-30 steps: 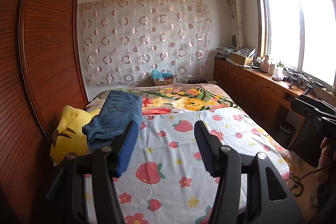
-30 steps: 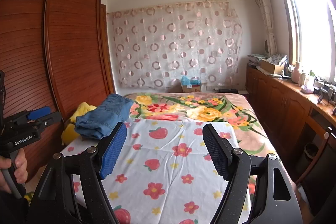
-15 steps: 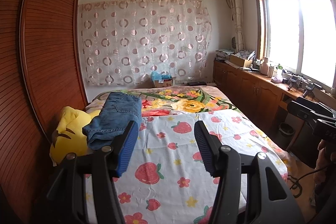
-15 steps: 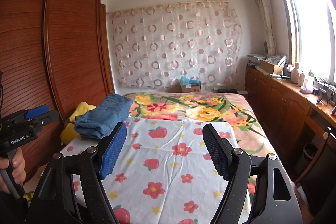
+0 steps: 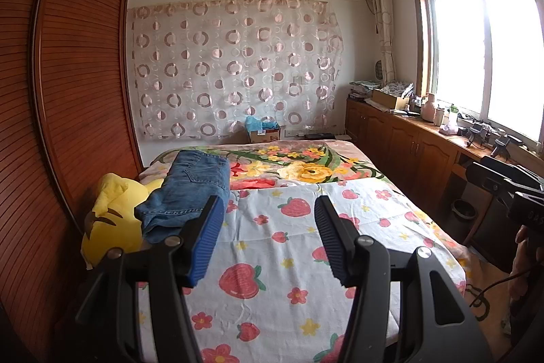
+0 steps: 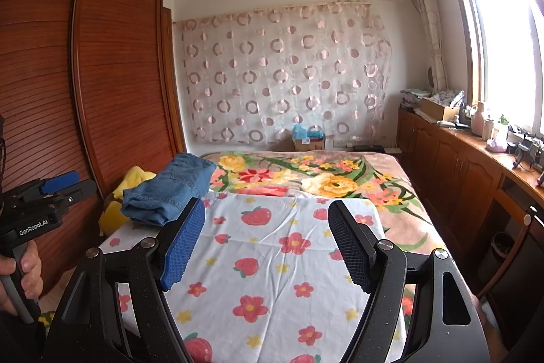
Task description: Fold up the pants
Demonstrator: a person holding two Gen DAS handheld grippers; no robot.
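Note:
Blue denim pants (image 5: 190,189) lie folded in a thick stack at the far left of the bed, partly on a yellow plush toy (image 5: 112,220); they also show in the right wrist view (image 6: 170,189). My left gripper (image 5: 268,210) is open and empty, held above the strawberry-print sheet (image 5: 272,261), well short of the pants. My right gripper (image 6: 267,210) is open and empty above the same sheet (image 6: 272,261). The left gripper's body shows at the left edge of the right wrist view (image 6: 40,206).
A tall wooden wardrobe (image 5: 61,91) runs along the left of the bed. A flowered blanket (image 5: 306,165) covers the far half. A wooden cabinet counter (image 5: 425,138) with clutter stands under the window at right. A cardboard box (image 5: 265,133) sits past the bed's far end.
The left wrist view has tilted slightly upward. The right gripper, the pants and both pairs of jaws are unchanged.

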